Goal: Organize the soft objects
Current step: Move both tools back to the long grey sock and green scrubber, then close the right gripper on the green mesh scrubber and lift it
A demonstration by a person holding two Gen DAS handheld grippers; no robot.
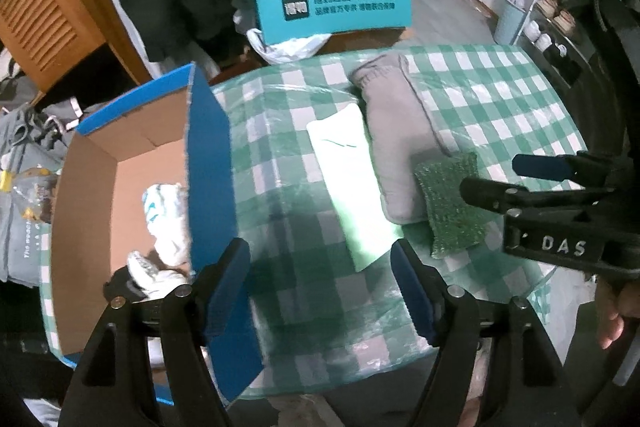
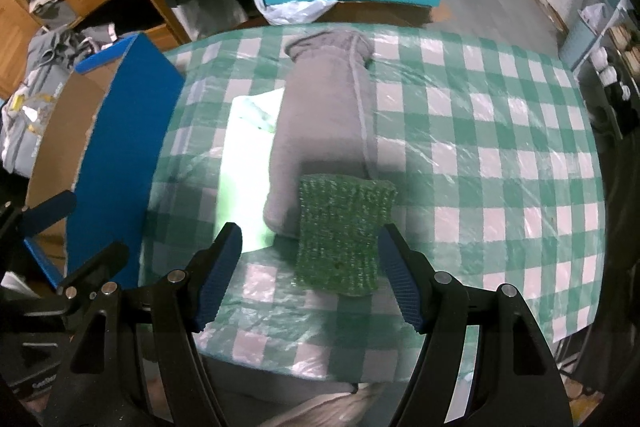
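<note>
Rough green scourer (image 2: 344, 235) on glossy plastic tablecloth (image 2: 480, 131)

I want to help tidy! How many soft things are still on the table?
3: a green scrubber nearest, a grey cloth partly under it, a white cloth beside that. Others may be hidden.

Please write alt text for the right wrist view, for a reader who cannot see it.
The open right gripper hovers over a green scouring pad that overlaps a grey folded cloth on a green checked table. A blue cardboard box stands at left.

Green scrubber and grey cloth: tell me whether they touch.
Touching. The right wrist view shows the green scrubber overlapping the near end of the grey cloth, with no tablecloth showing between them.
</note>
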